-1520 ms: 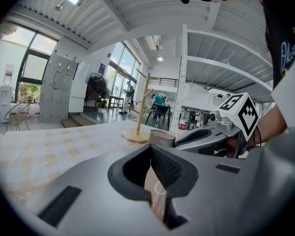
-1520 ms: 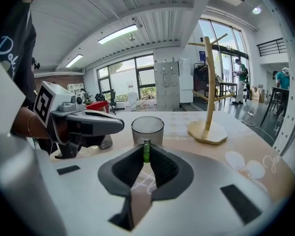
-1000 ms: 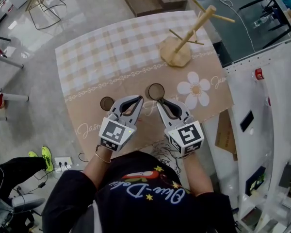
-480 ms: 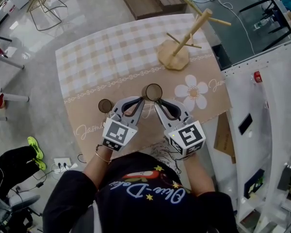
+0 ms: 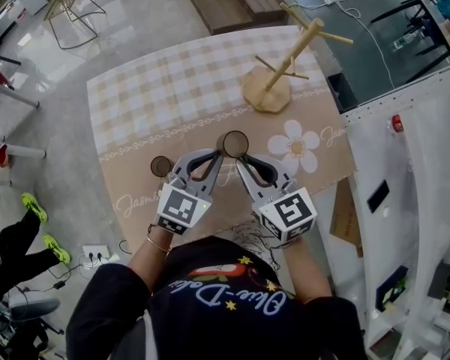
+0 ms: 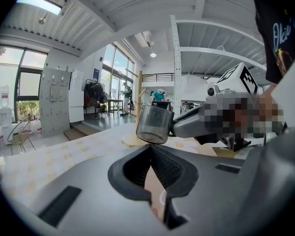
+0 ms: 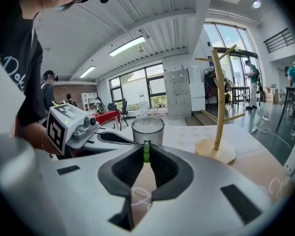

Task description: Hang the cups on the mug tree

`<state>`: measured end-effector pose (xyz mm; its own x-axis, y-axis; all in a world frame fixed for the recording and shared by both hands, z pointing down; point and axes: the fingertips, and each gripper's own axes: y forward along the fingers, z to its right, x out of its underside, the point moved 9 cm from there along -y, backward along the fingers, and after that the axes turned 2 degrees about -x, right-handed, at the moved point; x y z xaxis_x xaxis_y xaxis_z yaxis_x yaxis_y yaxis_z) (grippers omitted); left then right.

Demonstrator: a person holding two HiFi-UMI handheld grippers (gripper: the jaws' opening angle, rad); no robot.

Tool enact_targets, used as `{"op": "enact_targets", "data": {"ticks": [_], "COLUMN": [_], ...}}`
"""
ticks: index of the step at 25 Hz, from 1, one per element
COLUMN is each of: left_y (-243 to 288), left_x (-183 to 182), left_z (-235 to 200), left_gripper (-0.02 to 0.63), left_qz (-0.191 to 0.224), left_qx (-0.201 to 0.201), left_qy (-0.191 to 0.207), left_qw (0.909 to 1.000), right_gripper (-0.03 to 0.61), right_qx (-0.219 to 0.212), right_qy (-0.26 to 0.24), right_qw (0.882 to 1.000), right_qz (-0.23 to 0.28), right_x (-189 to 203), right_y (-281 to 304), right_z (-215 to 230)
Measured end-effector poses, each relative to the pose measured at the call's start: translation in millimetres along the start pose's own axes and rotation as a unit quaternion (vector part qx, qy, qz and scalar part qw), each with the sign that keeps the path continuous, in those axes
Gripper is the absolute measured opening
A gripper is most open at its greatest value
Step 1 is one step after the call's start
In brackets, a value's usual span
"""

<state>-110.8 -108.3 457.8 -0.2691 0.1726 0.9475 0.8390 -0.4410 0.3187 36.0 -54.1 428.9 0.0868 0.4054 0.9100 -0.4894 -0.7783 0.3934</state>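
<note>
Risk, as judged: the glass cup (image 5: 235, 144) is carried only by its thin green handle (image 7: 146, 151). With the bowl hanging ahead of that pinch, the cup is likely to swivel or slip if moved quickly. The jaws also take up the handle loop, so threading it onto a slanted peg of the mug tree (image 5: 274, 81) may jam. A push there could tip the light wooden stand. The tree stands well apart, at the far right of the tablecloth (image 5: 157, 96). The left gripper's tips lie just beside the cup wall, and a careless move could knock it. The second cup (image 5: 162, 166) sits on the cloth just to the left of that gripper and could be swept aside.

Right gripper (image 7: 146, 146): jaws clamped on the green handle, with the cup directly ahead of the tips. Whether the cup's base rests on the cloth cannot be determined.

Left gripper (image 6: 150, 147): jaws pressed together with nothing between them. Contact between its tips and the cup cannot be confirmed.
</note>
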Motion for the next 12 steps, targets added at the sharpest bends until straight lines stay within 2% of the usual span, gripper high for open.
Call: {"op": "enact_targets", "data": {"ticks": [12], "left_y": [-2], "left_x": [-16], "left_z": [6], "left_gripper": [0.008], "left_qz": [0.005], "left_qx": [-0.027], "left_qy": [0.007], "left_qw": [0.9996], "right_gripper": [0.049], "right_qx": [-0.014], "right_qy": [-0.012], "right_qw": [1.000], "right_qz": [0.021], "right_x": [-11], "right_y": [-8], "right_z": [5]}}
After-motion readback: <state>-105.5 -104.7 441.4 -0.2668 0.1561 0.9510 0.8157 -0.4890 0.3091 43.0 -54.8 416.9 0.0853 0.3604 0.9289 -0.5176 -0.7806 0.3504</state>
